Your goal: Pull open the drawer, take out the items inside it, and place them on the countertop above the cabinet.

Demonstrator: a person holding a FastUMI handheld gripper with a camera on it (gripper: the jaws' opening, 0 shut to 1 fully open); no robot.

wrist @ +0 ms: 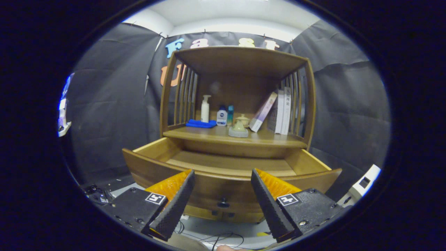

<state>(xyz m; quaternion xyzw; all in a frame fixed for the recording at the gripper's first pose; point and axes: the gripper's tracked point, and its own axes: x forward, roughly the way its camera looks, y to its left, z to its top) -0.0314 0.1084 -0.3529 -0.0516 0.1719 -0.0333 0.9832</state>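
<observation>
In the gripper view, the hand-held gripper (221, 186) is held wide open and empty before the pulled-out drawer (230, 167). Its visible floor looks bare; the near part should be checked before the tabletop (195, 134) is approached.

The drawer (230, 164) front panel hides its near floor; book (286, 109) spine lettering is unreadable.
</observation>
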